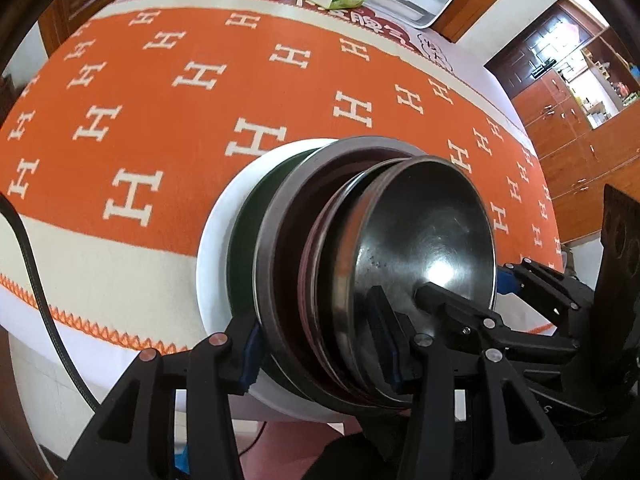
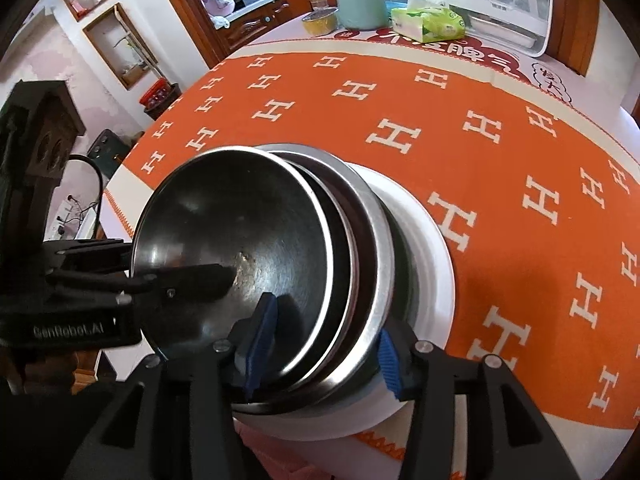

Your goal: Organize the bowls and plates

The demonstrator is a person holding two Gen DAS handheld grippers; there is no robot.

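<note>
A nested stack stands at the table's near edge: a white plate (image 1: 212, 240) (image 2: 428, 248) at the bottom, a dark green bowl (image 1: 244, 232), a wide steel bowl (image 1: 280, 208) (image 2: 372, 240) and a smaller steel bowl (image 1: 420, 232) (image 2: 240, 220) on top. My left gripper (image 1: 316, 350) (image 2: 178, 260) is shut across the stack's rims, one pad inside the top bowl, the other on the outer wall. On the opposite side my right gripper (image 2: 325, 354) (image 1: 472, 286) straddles the rims the same way, its pads slightly off them.
The orange cloth with white H marks (image 1: 160, 100) covers the table beyond the stack. At the far edge stand a green tissue pack (image 2: 428, 24), a pale green canister (image 2: 360, 4), a small yellow dish (image 2: 320, 20) and a white appliance (image 2: 500, 0). A black cable (image 1: 32, 260) hangs at the left.
</note>
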